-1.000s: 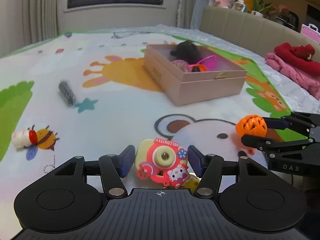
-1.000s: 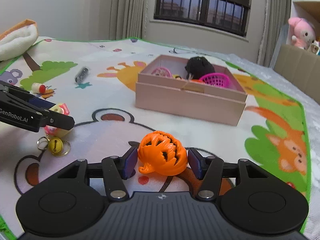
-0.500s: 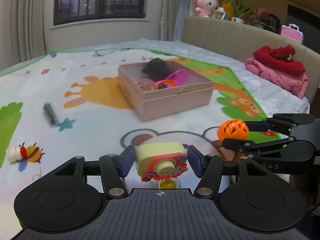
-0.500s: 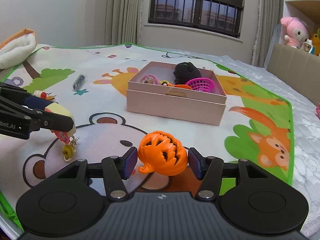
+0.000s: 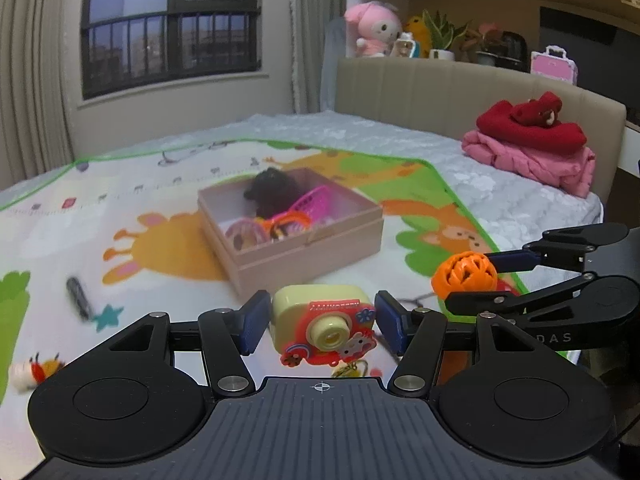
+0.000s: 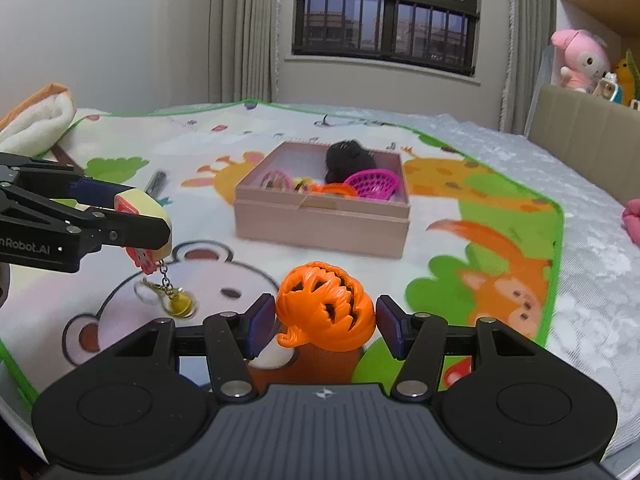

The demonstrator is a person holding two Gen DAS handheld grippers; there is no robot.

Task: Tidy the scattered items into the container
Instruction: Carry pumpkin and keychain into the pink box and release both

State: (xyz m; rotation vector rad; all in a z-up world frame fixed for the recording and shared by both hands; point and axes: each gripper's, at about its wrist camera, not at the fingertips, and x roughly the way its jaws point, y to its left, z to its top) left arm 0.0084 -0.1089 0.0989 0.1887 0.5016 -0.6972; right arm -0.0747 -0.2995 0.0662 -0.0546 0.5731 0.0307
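Observation:
My left gripper is shut on a yellow and red toy camera, lifted off the mat; its keychain with a yellow bell dangles below. The same gripper shows at the left of the right wrist view. My right gripper is shut on an orange pumpkin ball, also raised, and appears at the right of the left wrist view. The pink box sits ahead on the mat, holding a black fuzzy toy, a pink basket and several small items.
A dark pen-like cylinder and a small bee toy lie on the animal-print play mat. Folded red and pink clothes rest at the bed's right; a padded headboard and shelf with plush toys stand behind.
Both grippers have risen with their toys and moved nearer the box. The camera's keychain has lifted off the mat and now hangs free.

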